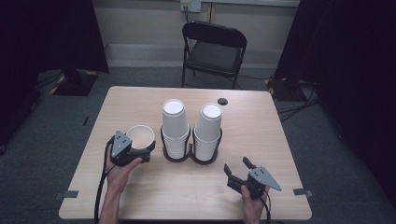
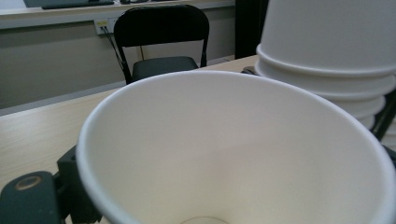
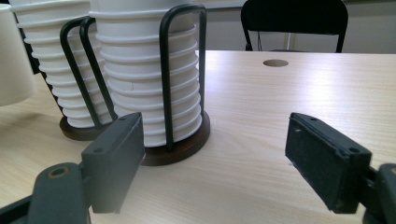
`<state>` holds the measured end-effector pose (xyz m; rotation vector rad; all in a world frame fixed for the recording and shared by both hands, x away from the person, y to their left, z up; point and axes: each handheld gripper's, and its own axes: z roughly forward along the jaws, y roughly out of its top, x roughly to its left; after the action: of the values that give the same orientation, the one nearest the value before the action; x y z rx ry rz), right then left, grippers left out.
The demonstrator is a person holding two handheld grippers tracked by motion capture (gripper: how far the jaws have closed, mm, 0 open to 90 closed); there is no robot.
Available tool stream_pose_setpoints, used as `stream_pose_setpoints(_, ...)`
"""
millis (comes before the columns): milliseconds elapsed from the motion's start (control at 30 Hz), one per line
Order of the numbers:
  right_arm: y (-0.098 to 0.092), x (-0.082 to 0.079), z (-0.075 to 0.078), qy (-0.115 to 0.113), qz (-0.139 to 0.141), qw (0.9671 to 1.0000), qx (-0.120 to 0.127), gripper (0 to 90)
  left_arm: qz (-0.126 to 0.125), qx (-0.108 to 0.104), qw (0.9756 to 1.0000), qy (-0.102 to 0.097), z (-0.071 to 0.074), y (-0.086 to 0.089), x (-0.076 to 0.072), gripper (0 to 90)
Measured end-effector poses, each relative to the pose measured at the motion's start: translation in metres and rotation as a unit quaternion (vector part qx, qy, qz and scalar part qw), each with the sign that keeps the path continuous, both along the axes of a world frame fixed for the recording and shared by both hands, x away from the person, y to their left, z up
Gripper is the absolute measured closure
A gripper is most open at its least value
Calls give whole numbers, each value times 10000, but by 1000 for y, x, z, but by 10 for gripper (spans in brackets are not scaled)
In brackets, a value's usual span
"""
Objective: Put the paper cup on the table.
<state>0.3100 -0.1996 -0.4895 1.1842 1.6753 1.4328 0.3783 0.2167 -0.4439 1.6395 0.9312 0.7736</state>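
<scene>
surface: we see a light wood-grain table, rectangular with rounded corners, standing on grey carpet.
hole: a small dark round hole sits near its far edge.
holder: a black double wire cup holder stands mid-table, carrying two stacks of upturned white cups.

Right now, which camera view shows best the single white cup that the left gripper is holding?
The high view: it shows the whole single cup upright, mouth up, at the left gripper, left of the two cup stacks. The left gripper view shows its rim and inside very close. The right gripper view shows just a piece of its side at the left edge.
</scene>
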Motion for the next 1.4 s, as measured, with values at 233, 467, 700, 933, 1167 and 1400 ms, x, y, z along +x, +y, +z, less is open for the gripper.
stream_pose_setpoints(233, 0, 2, -5, 10, 23, 10000, -38, 185, 193, -130, 9996, 169, -7, 6, 24, 87)
stream_pose_setpoints(467, 1, 4, -5, 58, 112, 9999, -78, 174, 320, -82, 9991, 258, -12, 9, 42, 84)
stream_pose_setpoints(700, 1, 6, -5, 168, 143, 9997, -95, 164, 331, -264, 9984, 377, -21, 14, 57, 78)
stream_pose_setpoints(933, 1, 6, -5, 160, 156, 9997, -99, 164, 388, -220, 9977, 501, -28, 14, 62, 72)
stream_pose_setpoints(1167, 2, 6, -5, 153, 158, 9996, -181, 165, 447, -162, 9968, 649, -34, 16, 62, 87)
stream_pose_setpoints(1400, 2, 6, -5, 162, 156, 9996, -176, 167, 495, 6, 9943, 940, -43, 13, 64, 128)
